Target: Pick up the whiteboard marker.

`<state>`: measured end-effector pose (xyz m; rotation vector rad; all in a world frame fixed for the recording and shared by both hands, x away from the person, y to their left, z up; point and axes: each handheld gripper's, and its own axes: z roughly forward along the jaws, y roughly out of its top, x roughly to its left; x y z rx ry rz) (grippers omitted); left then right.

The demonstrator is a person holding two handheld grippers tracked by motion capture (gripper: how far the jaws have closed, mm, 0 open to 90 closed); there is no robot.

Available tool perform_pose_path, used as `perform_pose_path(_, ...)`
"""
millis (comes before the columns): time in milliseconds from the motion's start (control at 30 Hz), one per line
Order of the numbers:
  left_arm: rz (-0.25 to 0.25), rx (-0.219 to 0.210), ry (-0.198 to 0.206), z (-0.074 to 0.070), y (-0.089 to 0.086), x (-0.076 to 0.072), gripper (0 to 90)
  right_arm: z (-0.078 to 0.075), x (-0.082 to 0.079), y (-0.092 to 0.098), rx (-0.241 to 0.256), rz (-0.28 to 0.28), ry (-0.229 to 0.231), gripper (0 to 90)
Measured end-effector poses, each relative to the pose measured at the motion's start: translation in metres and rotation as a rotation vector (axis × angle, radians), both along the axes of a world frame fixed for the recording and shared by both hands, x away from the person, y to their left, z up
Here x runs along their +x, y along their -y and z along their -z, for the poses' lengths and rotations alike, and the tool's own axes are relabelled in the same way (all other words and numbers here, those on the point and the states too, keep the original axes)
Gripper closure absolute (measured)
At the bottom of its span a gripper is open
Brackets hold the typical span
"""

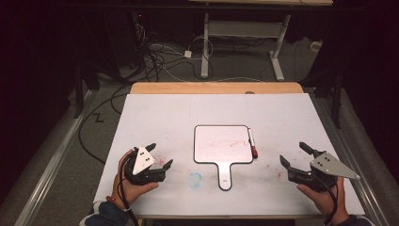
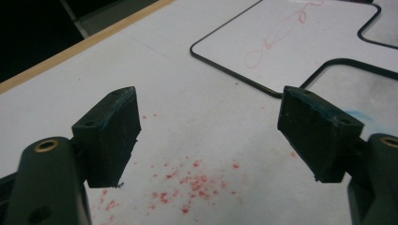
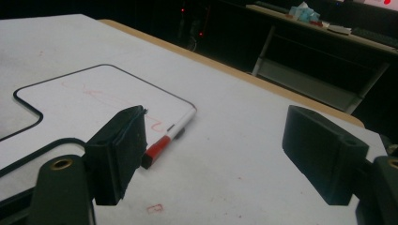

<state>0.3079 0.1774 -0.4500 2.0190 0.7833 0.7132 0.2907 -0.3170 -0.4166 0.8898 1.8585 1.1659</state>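
Observation:
A small white paddle-shaped whiteboard with a black rim lies flat in the middle of the table, faint red scribbles on it. The whiteboard lies ahead of the left jaws. A white marker with a red cap lies along the board's right edge, and the marker sits just ahead of the right jaws. My left gripper is at the table's front left, open, nothing between its jaws. My right gripper is at the front right, open and empty too. Each is held by a hand.
The white table sheet carries red smudges and a blue smear near the front. A wooden table edge runs along the back. Behind it are cables on the floor and a desk frame.

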Motion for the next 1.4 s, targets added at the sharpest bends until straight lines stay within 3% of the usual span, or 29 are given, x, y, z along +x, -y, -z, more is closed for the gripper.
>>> perform_pose_path(300, 0.015, 0.016, -0.018, 0.004, 0.006, 0.004, 21.0, 0.004, 0.003, 0.002, -0.008, -0.015, -0.065, 24.1)
perform_pose_path(500, 0.025, 0.076, -0.017, 0.007, 0.011, 0.005, 21.0, 0.007, 0.011, 0.002, 0.010, -0.066, -0.171, 25.1)
perform_pose_path(700, 0.032, 0.078, -0.021, 0.007, 0.011, 0.002, 20.9, 0.011, 0.021, -0.005, -0.015, -0.082, -0.257, 29.7)
perform_pose_path(867, 0.030, 0.082, -0.029, 0.008, 0.012, 0.002, 20.9, 0.010, 0.036, -0.012, -0.020, -0.099, -0.317, 33.7)
perform_pose_path(1100, 0.048, 0.116, -0.021, 0.011, 0.016, 0.001, 20.9, 0.009, 0.068, -0.018, 0.022, -0.086, -0.436, 40.2)
perform_pose_path(1233, 0.059, 0.109, -0.013, 0.010, 0.017, 0.000, 20.9, 0.008, 0.088, -0.024, 0.030, -0.085, -0.460, 40.0)
perform_pose_path(1400, 0.054, 0.113, -0.020, 0.011, 0.017, 0.000, 20.9, 0.011, 0.110, -0.037, 0.006, -0.087, -0.481, 42.8)
